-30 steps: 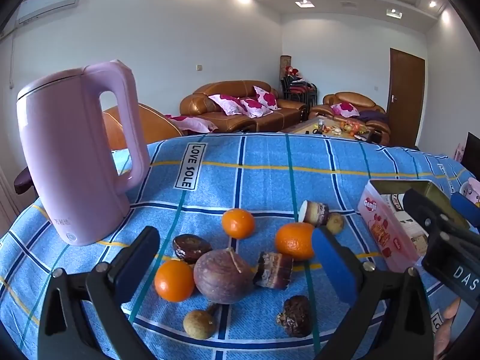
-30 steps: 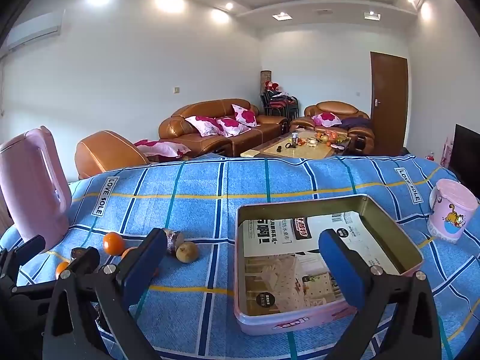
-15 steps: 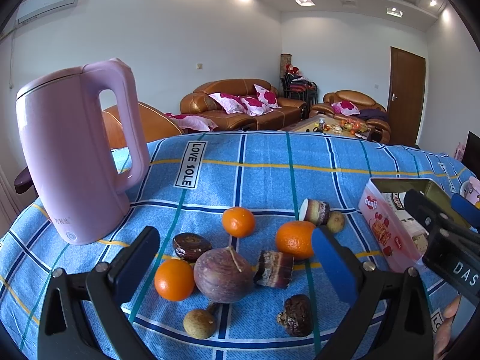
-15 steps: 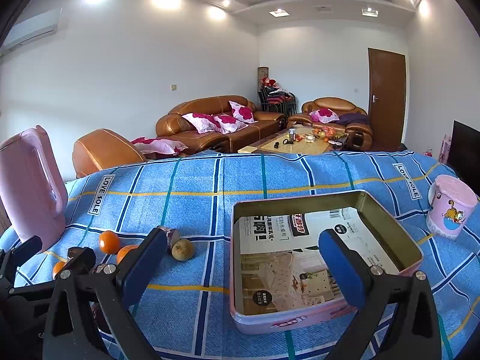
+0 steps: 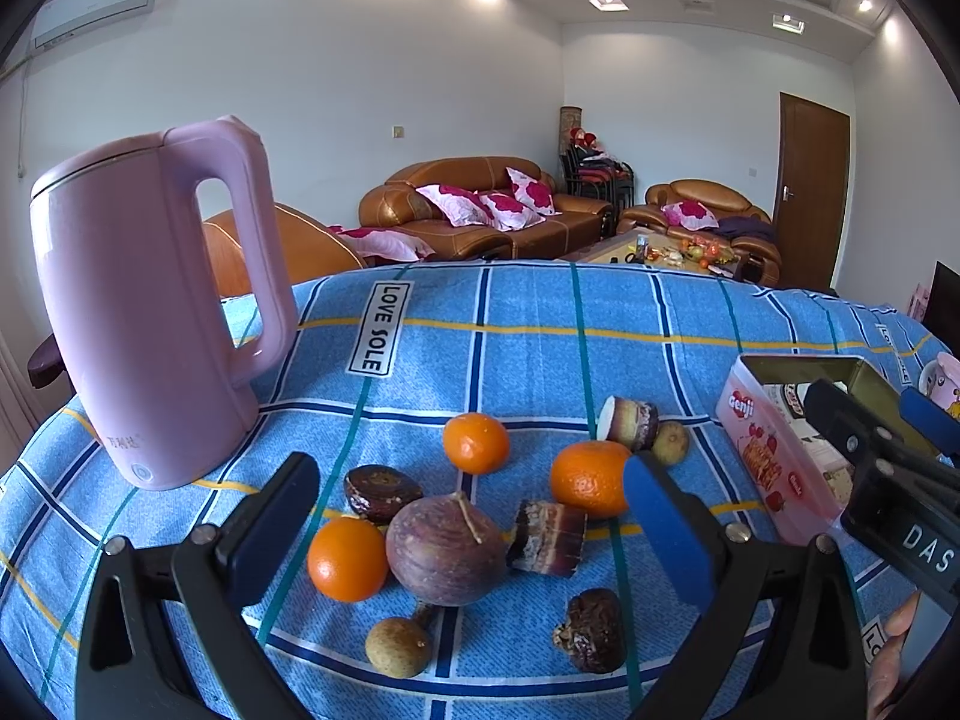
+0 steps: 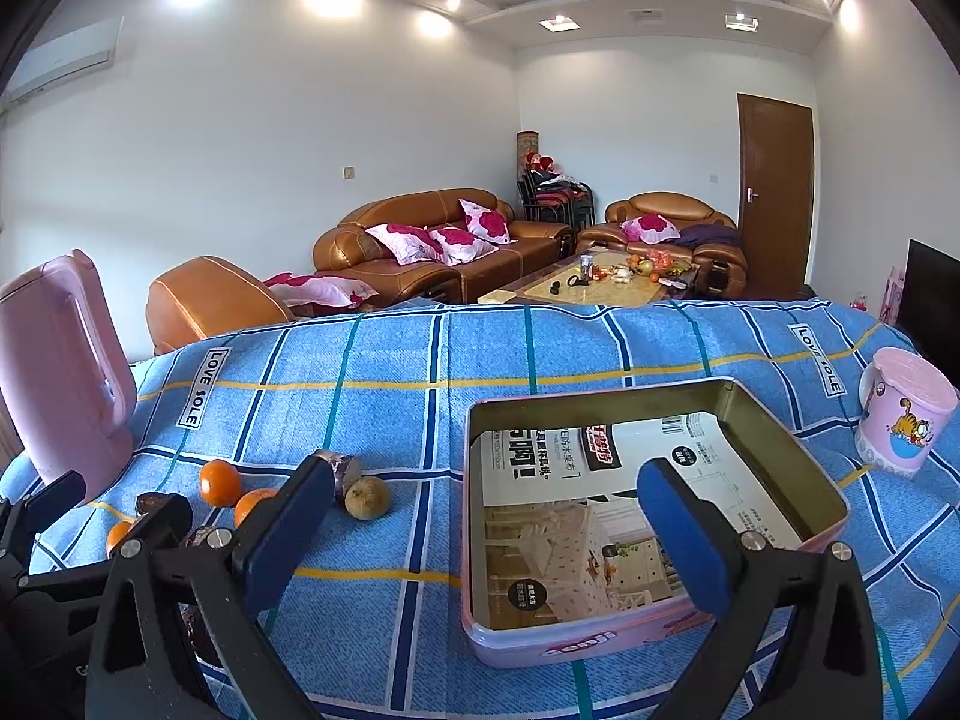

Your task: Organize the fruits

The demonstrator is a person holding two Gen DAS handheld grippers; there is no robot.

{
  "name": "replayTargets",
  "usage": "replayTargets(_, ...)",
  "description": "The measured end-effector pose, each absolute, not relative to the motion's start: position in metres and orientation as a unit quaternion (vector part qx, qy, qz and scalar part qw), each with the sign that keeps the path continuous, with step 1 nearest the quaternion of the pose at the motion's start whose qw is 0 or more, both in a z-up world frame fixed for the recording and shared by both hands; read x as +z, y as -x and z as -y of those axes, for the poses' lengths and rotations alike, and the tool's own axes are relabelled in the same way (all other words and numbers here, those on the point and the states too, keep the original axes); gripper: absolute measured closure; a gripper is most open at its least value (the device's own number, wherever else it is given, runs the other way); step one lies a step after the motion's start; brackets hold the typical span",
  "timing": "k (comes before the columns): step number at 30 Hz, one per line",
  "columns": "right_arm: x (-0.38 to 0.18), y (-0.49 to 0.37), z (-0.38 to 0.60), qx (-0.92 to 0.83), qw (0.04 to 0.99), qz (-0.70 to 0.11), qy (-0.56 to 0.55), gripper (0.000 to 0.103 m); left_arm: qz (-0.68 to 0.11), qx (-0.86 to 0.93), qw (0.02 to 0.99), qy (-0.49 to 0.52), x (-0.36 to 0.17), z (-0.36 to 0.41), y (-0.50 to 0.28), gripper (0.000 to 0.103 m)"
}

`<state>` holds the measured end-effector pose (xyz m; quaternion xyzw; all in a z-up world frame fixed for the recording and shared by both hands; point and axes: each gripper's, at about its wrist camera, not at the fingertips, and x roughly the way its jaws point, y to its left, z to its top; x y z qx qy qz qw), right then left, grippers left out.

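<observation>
Fruit lies scattered on the blue checked cloth in the left wrist view: a big purple fruit point(image 5: 445, 549), three oranges point(image 5: 348, 558) point(image 5: 476, 443) point(image 5: 588, 478), dark dates point(image 5: 382, 485) point(image 5: 591, 630), sugarcane pieces point(image 5: 549, 537) point(image 5: 627, 421) and small brown longans point(image 5: 397, 647). My left gripper point(image 5: 468, 516) hangs open above the purple fruit, holding nothing. My right gripper point(image 6: 489, 531) is open over the left side of the pink tin point(image 6: 774, 420), which holds only a printed sheet. That tin point(image 5: 762, 450) lies right of the fruit.
A tall pink kettle point(image 5: 144, 306) stands at the left of the table. A pink cartoon cup point(image 6: 903, 414) sits at the far right. A loose longan point(image 6: 367, 497) lies between the fruit pile and the tin. Sofas and a coffee table stand beyond the table.
Both grippers have shifted only slightly; the right wrist view has drifted a little to the right. Nothing was taken hold of or let go.
</observation>
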<state>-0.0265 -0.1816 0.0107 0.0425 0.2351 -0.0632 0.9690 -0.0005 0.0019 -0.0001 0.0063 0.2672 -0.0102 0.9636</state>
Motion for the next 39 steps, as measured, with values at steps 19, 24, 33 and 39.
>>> replayTargets(19,0.011,0.024,0.179,-0.053,0.969,-0.239,-0.041,0.001,-0.270,-0.011,0.963,-0.004,-0.002,-0.001,0.001,0.000)
replayTargets(24,0.012,0.025,0.180,-0.047,0.969,-0.237,-0.045,0.001,-0.270,-0.010,0.963,-0.005,-0.001,-0.002,0.000,0.000)
replayTargets(33,0.013,0.026,0.172,-0.022,0.970,-0.240,-0.037,0.001,-0.273,-0.003,0.962,0.003,-0.005,-0.006,0.003,0.000)
replayTargets(39,0.015,0.026,0.167,-0.001,0.970,-0.242,-0.031,0.001,-0.282,0.020,0.959,0.020,-0.007,-0.017,0.007,0.000)
